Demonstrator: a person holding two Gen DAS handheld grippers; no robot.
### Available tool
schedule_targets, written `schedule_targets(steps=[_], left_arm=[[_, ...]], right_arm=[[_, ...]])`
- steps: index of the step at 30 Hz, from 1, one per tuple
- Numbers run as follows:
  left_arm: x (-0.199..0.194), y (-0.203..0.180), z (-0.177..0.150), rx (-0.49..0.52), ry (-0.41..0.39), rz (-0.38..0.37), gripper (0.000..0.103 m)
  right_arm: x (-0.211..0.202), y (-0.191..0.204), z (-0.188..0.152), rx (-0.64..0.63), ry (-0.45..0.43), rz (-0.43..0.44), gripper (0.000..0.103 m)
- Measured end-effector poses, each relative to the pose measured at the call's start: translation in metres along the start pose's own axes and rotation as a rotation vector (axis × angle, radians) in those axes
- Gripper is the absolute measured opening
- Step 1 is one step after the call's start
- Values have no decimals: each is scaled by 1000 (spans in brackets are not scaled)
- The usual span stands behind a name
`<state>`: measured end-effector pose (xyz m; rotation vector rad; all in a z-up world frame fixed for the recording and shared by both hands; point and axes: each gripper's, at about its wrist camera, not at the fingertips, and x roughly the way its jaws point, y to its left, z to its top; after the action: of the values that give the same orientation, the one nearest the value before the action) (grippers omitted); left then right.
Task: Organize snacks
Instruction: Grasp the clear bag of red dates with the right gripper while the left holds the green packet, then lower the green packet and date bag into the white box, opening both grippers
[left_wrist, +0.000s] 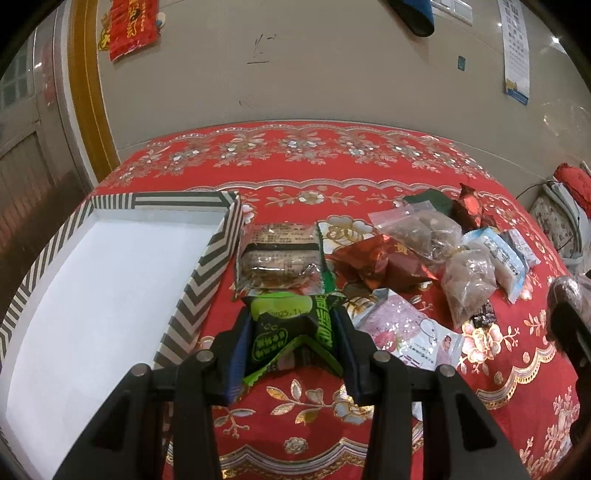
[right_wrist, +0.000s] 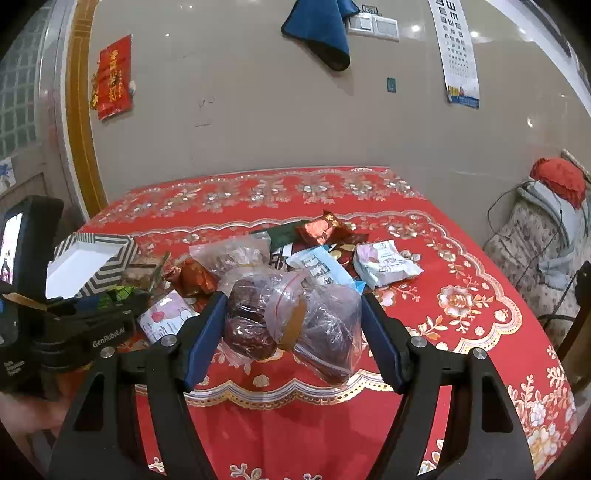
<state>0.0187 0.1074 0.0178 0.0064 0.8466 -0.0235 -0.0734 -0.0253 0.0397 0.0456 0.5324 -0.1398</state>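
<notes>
Left tongs (left_wrist: 295, 328) stand narrow and clamp a green snack packet (left_wrist: 291, 332) between both blue pads; the wrapper buckles at its centre, which indicates firm pad pressure. The packet hangs clear of the red floral cloth of the counter (left_wrist: 295, 406), just beside the near corner of the striped box (left_wrist: 207, 273), which lies at 9 o'clock from the tongs. The box interior shows white and bare in this view, so it is judged to be the collection container, and the grip suits a short carry toward 9 o'clock.

Right tongs (right_wrist: 291, 332) stand wide, one pad on each side of a clear bag of dark dried fruit (right_wrist: 295, 325). The left pad appears to meet the plastic and the right pad sits at the bag's edge; whether they press cannot be told. The bag rests on the counter. This straddle is judged a preparation for a grasp across the bag's bulk.

Remaining snacks lie in a loose cluster at 12 to 2 o'clock from the left tongs: a clear biscuit pack (left_wrist: 280, 258), red foil packets (left_wrist: 373, 262), a pink sachet (left_wrist: 399, 328) and a blue-white sachet (left_wrist: 506, 258). Most sorting is judged still outstanding.
</notes>
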Motion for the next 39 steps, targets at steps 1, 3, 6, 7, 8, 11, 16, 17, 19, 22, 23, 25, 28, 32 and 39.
schedule_targets(steps=[1,3,6,7,8,11,16,17,19,22,23,25,28,32,39], left_arm=[[1,1,0,-2,2,-1,45],[2,2,0,-12,12,-7,45],[5,4,0,-22,26,-16,45],[6,4,0,-23,27,-18,45],[6,4,0,-22,28,-19,45],[6,4,0,-20,28,-20,45],[8,4,0,-21,30,-17,45],[8,3,0,-18,28,-15,45],[7,2,0,-14,26,-15,45],[8,4,0,-18,29,-17,45],[8,3,0,-18,30,-17,45],[8,4,0,-18,29,-19,45],[6,2,0,-10,18,-18,45],[-9,-7,-1,13,-22,-58,45],[-74,31,10,-1,-86,-81,45]], right_arm=[[0,0,0,1,-2,1,73],[0,0,0,1,-3,-2,73],[-2,1,-1,-1,-12,-7,73],[-3,2,-1,-3,-11,-10,73],[-3,2,-1,-4,-11,-10,73],[-3,1,-1,3,-15,-8,73],[-6,-3,0,17,-31,-2,73],[-6,-2,0,18,-30,-1,73],[-6,-3,0,17,-29,-1,73],[-8,-4,-1,22,-33,7,73],[-8,-5,-1,24,-33,9,73],[-6,-5,0,29,-27,12,73],[-5,-8,0,39,-23,21,73],[-7,-5,0,31,-35,16,73],[-12,20,0,-13,-41,88,73]])
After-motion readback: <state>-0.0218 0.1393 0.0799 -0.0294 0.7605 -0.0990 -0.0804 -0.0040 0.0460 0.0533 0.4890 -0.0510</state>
